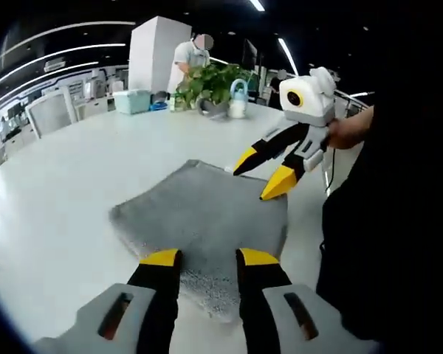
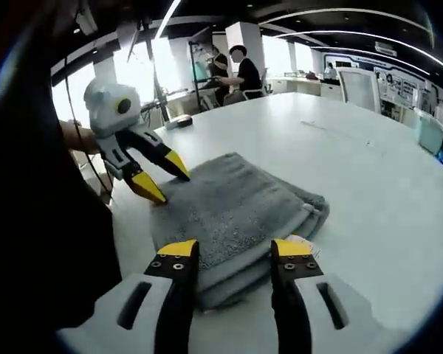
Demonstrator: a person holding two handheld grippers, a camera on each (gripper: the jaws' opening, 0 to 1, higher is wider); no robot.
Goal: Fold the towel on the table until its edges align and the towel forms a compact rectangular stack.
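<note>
in the left gripper view, your left gripper (image 1: 209, 257) sits low over the near edge of the grey towel (image 1: 207, 214), its yellow-tipped fingers (image 1: 161, 257) spread apart with nothing between them but the towel's surface showing in the gap. the towel lies folded on the white worktop (image 1: 74, 184), just ahead of those fingertips. your right gripper (image 1: 260, 175) comes in from the right, held by your hand (image 1: 347, 133), its fingers spread and hanging by the towel's far right corner; you cannot tell whether a tip touches the cloth. a potted plant (image 1: 210, 82), a watering can (image 1: 238, 99) and a pale box (image 1: 131, 100) stand well apart at the far side.

in the right gripper view, your right gripper (image 2: 236, 248) has its fingers (image 2: 179, 249) spread wide, empty, over the stacked edge of the towel (image 2: 236, 203), which shows layered folds on its right side. your left gripper (image 2: 164, 181) enters from the left, fingers spread, tips at the towel's left border.
</note>
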